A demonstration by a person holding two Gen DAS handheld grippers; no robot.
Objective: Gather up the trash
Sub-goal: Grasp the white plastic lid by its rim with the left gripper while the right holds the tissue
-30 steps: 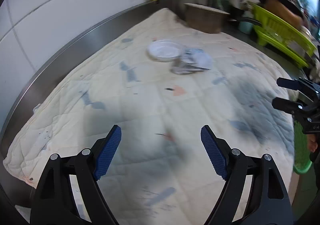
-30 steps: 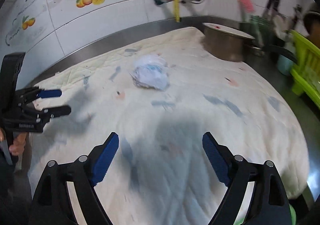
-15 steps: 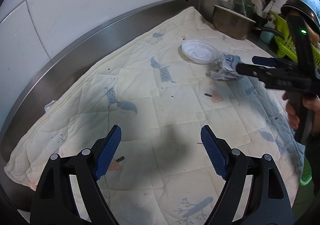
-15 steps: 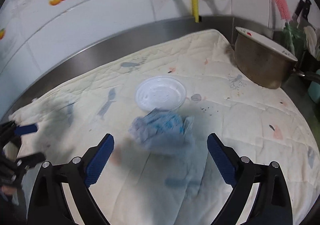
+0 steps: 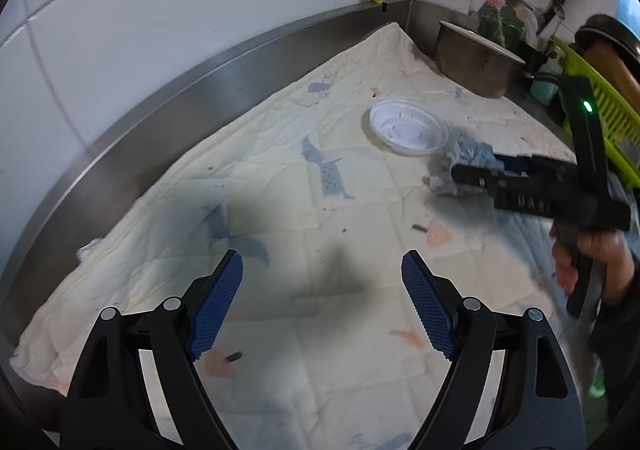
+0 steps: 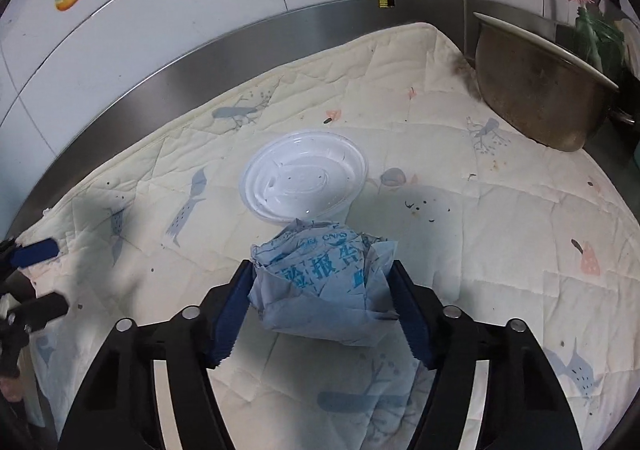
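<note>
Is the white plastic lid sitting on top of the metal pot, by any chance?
No, the white plastic lid lies flat on the quilted cloth, apart from the metal pot.

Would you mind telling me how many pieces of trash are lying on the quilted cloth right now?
2: a crumpled blue paper between the closing right gripper pads, and a white plastic lid just behind it, toward the wall. None other shows; more may be hidden.
</note>
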